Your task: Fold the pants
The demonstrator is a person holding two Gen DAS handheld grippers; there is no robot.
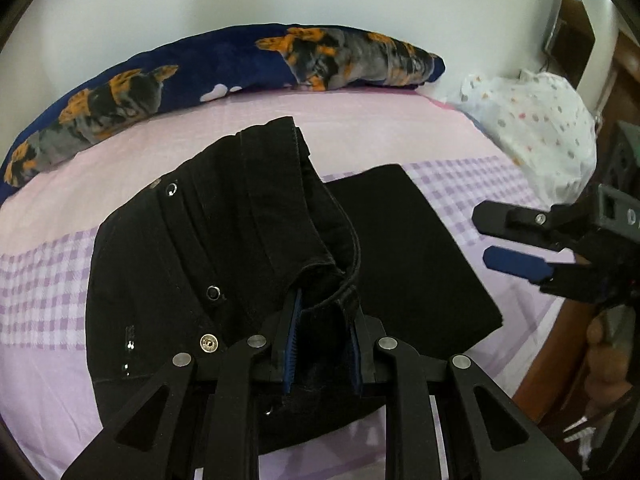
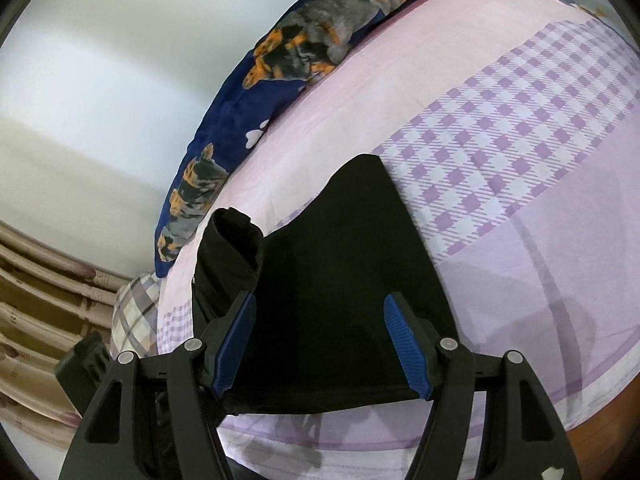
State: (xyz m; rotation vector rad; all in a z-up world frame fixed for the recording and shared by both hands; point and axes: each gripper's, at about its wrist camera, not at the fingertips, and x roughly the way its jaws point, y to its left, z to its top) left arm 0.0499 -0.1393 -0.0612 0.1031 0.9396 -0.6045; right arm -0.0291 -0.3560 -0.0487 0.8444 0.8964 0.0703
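Only the left view shows the left tool [image 1: 322, 344] clamped on the pants [image 1: 224, 248] waistband at lower centre, rivets visible. In the right view, the right tool [image 2: 320, 344] hangs spread apart over the folded legs on the bed [image 2: 520, 160].

The black pants [image 1: 224, 240] lie on the bed, partly folded: a flat, smooth rectangular section [image 1: 404, 248] rests on the sheet, while the waistband end, with its metal button and rivets, is raised and bunched above it. In the right wrist view, the flat part [image 2: 340, 280] spreads wide with a rolled, upright edge at its left
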